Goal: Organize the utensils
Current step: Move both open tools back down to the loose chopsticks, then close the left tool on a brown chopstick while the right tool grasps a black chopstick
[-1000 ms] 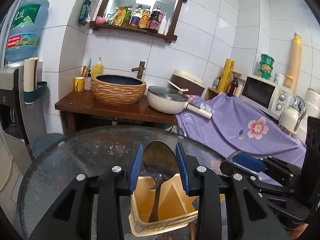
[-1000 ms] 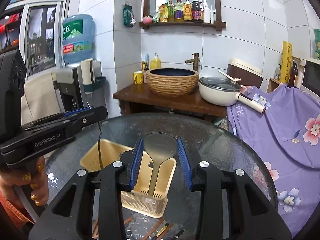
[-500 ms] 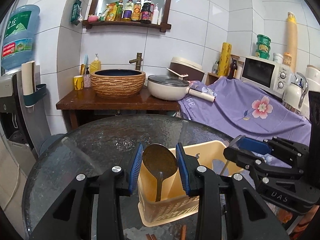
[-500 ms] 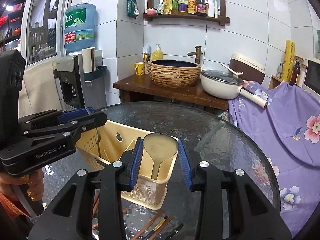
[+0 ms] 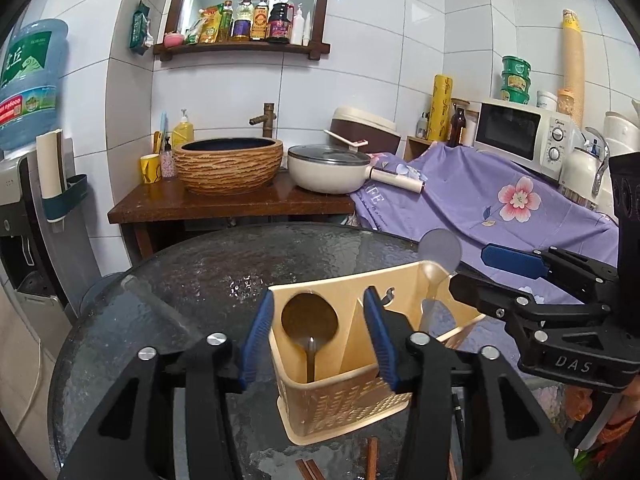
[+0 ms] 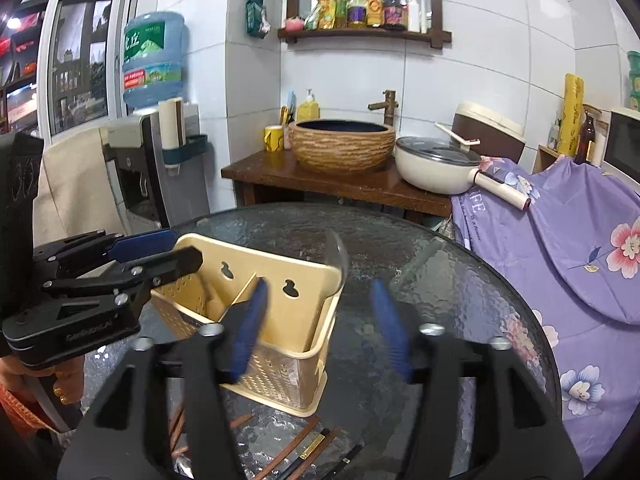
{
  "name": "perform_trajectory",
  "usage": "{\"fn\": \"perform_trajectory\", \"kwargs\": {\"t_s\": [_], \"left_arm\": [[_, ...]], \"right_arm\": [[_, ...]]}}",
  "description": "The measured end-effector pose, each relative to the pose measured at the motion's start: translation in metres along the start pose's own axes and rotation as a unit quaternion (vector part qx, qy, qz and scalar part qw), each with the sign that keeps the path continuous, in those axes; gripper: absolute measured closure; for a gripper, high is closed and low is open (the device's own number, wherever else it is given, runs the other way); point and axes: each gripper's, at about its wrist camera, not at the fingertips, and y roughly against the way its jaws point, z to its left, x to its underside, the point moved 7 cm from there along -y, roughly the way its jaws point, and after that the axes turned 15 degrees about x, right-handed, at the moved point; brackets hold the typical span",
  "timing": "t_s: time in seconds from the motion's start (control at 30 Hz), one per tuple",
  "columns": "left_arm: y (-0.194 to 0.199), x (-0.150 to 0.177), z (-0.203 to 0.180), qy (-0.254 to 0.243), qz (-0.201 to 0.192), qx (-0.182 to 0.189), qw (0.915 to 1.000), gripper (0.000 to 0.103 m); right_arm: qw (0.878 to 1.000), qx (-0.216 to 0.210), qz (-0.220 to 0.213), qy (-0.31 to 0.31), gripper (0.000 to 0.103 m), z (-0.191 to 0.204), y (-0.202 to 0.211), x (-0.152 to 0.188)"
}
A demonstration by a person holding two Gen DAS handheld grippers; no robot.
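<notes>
Beige basket [image 5: 344,396] on glass table [image 5: 160,320] | your left gripper [image 5: 316,336] just opened, spoon [image 5: 309,320] released inside basket | your right gripper [image 6: 320,320] just opened, empty, second spoon [image 6: 340,252] in basket

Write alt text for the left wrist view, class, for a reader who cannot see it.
The left tool stands open around a dark spoon standing in a beige utensil caddy on a round glass table. The right tool sits beside a second spoon.
</notes>
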Motion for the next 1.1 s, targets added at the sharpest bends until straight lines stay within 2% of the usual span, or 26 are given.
{"fn": "perform_trajectory", "kwargs": {"t_s": [0.1,0.27,0.43,0.63,0.73,0.9,1.1], "left_arm": [[0.010,-0.001,-0.002,0.005,-0.011,0.006,0.9999,0.050],[0.033,0.013,-0.005,0.009,-0.021,-0.017,0.9996,0.027],[0.042,0.051,-0.013,-0.009,0.029,-0.048,0.9984,0.026],[0.046,0.108,-0.025,-0.009,0.092,-0.026,0.9954,0.026],[0.045,0.130,-0.036,-0.030,0.117,-0.026,0.9923,0.026],[0.039,0.150,-0.053,-0.065,0.144,-0.025,0.9871,0.026],[0.034,0.154,-0.055,-0.065,0.154,-0.022,0.9858,0.027]], "right_arm": [[1.000,0.003,-0.012,-0.006,0.044,-0.005,0.011,-0.001],[1.000,0.005,-0.016,-0.002,0.042,-0.006,0.037,0.011],[1.000,0.010,0.029,0.007,0.040,-0.007,0.044,0.051],[0.993,0.017,0.118,0.022,0.040,-0.009,0.035,0.121],[0.988,0.023,0.153,0.027,0.043,-0.010,0.029,0.150],[0.981,0.032,0.193,0.017,0.056,-0.015,0.018,0.177],[0.978,0.027,0.206,0.010,0.060,-0.010,0.013,0.182]]}}
